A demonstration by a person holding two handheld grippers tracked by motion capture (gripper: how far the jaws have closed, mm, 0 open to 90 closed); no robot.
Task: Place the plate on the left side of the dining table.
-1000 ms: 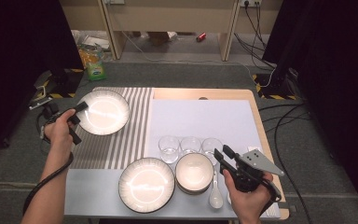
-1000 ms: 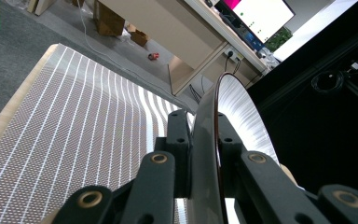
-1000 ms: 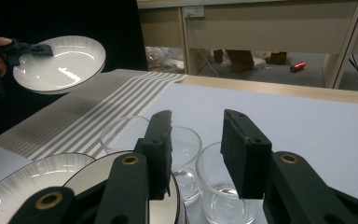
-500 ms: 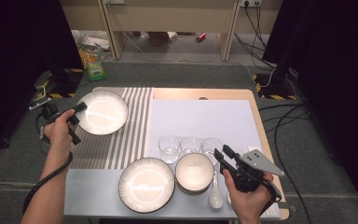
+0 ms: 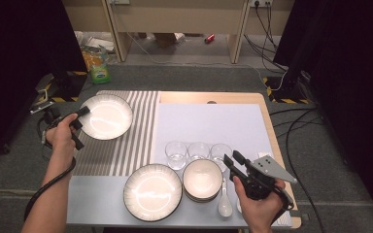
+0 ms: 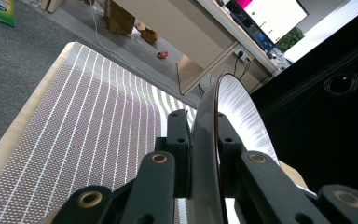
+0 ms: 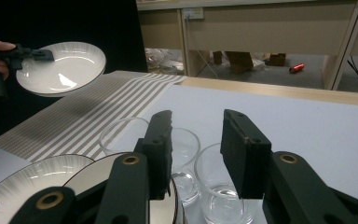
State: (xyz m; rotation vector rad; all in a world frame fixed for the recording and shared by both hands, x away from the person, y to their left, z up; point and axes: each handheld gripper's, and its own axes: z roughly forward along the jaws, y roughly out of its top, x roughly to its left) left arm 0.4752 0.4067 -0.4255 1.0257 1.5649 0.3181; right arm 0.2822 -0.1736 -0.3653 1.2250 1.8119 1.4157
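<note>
The left tool (image 5: 81, 115) clamps the rim of a white ribbed plate (image 5: 106, 116), lifted over the striped placemat (image 5: 126, 145) at the table's (image 5: 213, 97) left edge. The right tool (image 5: 231, 161), jaws apart and empty, hovers by three clear glasses (image 5: 176, 154). A second plate (image 5: 152, 192), stacked bowls (image 5: 202, 178) and a spoon (image 5: 224, 203) crowd the near edge; the far half lies bare.

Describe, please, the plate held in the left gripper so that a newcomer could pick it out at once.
Start at the striped mat on the table's left half. At its far left corner a white plate with a thin dark rim hangs off the surface, pinched at its edge by the left gripper. The other plate lies flat at the near edge.
</note>
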